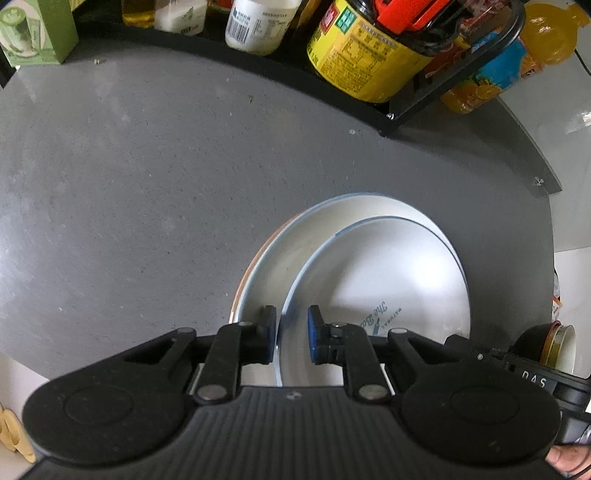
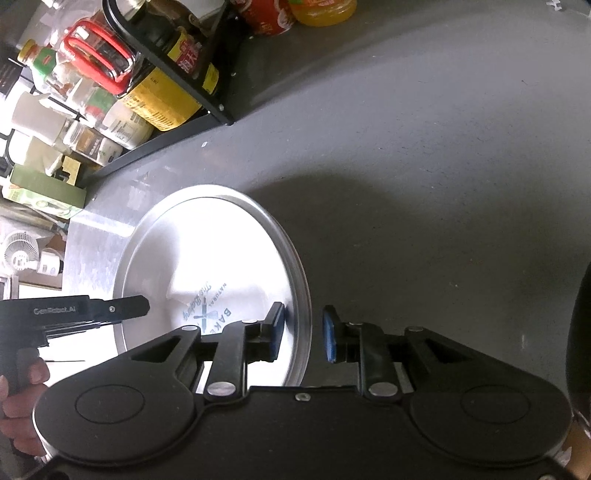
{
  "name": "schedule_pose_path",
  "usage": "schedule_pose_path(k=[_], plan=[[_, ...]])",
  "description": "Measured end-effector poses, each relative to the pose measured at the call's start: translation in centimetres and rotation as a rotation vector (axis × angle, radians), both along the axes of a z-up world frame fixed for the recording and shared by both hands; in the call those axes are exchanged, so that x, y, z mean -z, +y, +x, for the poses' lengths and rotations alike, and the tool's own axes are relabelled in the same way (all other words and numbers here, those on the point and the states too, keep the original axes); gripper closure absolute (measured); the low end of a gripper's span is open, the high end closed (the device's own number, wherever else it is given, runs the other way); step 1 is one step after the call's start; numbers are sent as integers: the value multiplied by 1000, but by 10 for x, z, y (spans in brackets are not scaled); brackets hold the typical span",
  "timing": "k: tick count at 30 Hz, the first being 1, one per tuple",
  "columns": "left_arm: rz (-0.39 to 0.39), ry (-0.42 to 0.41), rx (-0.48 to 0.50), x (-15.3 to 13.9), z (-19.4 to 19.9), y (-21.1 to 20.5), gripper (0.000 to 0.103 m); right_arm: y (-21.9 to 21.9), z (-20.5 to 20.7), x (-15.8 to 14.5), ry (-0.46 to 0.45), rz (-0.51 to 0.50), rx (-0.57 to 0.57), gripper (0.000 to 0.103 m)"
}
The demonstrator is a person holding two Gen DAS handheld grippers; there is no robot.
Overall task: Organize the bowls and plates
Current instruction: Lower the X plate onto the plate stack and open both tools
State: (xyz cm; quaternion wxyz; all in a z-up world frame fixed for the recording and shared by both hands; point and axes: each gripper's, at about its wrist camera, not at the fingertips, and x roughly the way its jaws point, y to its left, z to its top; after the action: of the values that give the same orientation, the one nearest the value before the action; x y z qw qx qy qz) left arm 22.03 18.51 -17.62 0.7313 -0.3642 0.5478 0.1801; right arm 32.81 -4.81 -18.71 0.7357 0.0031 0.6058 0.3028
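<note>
tabletop (image 1: 129, 192): grey, speckled, taking up most of both views; a wide shadow is lying across it at centre of the right wrist view.
rack (image 1: 436, 99): black metal frame sitting along the top edge of the left wrist view, upper left in the right wrist view, holding bottles and jars.
plates (image 1: 280, 258): stack sitting on the tabletop at lower centre of the left wrist view; white plates with thin blue rims, an orange-rimmed edge showing at the bottom of the stack on its left side.
top plate (image 1: 388, 273): lying offset toward the right of the stack; blue printed logo near its lower edge. Same plate is showing at lower left of the right wrist view, very bright.
yellow-label jar (image 1: 362, 55): standing in the rack, upper right of the left wrist view, red handle above it.
left tool (image 1: 291, 334): fingers spread, straddling the top plate's left rim; a gap is showing beside the blue pad, so not pinching.
right tool (image 2: 303, 334): fingers spread, straddling the plate's right rim at lower centre; pads are standing clear of the rim.
green box (image 1: 33, 29): sitting at upper left of the left wrist view.
hand (image 2: 18, 402): gripping the left tool's handle, lower left edge of the right wrist view.
</note>
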Motion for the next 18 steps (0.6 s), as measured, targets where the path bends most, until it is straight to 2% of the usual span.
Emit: schedule_pose_path(k=[6,9,11,12,14,18], plan=[[39,-3,33,-14,-2,0,86,4,-4,0,-4,-7,12,80],[40,-19,39,-22,-6,2,73,5,-4,0,-6,-7,18,79],[62,-19,37,-26,-9,3,50,6,-4,0,-9,-11,23,78],[88,-6,37,-26,-8,2,46,6,-4,0,-8,-11,28,78],[121,16,40,-24,-9,2,44,6,-4,0,-9,-13,38,78],[74,12,30,-11,-13,4,45,7,-8,-1,-22,-21,41,78]])
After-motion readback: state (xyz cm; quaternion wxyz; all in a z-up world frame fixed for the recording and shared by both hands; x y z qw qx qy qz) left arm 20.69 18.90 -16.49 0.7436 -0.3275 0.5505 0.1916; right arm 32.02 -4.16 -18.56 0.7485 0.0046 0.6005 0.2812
